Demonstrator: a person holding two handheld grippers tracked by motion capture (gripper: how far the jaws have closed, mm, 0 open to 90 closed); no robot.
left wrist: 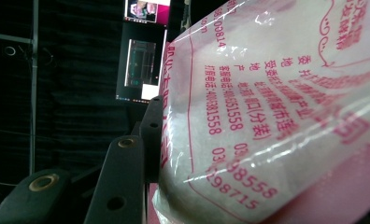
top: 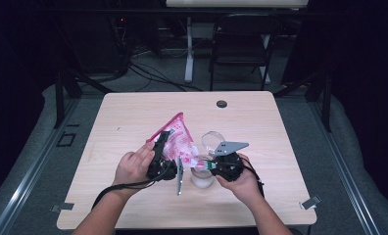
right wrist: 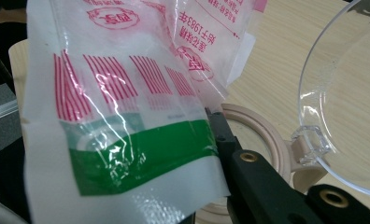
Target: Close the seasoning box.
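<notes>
A: Bag [top: 178, 138] is up off the table [top: 133, 112], tilted, pink top edge toward the far left, low corner over the jar [top: 202, 177].
B: Left side first?
A: Left gripper [top: 161, 147] has the bag's left part between its jaws, partway closed, pads pressing the plastic. In the left gripper view the bag [left wrist: 276, 107] fills the right of the frame, white grains inside, pink print, one black jaw flat against it.
B: Middle?
A: Jar stands on the table between the two hands, near the front edge. Its clear hinged lid [top: 212, 140] is flipped open, standing up behind it. In the right gripper view the jar's cream rim [right wrist: 262, 135] sits just under the bag's bottom corner [right wrist: 127, 130], with the lid [right wrist: 346, 102] to the right.
B: Right gripper?
A: Right gripper [top: 212, 165] is pinched fully down on the bag's lower corner, the green-banded end. Thin film between the jaws, held right above the jar mouth.
</notes>
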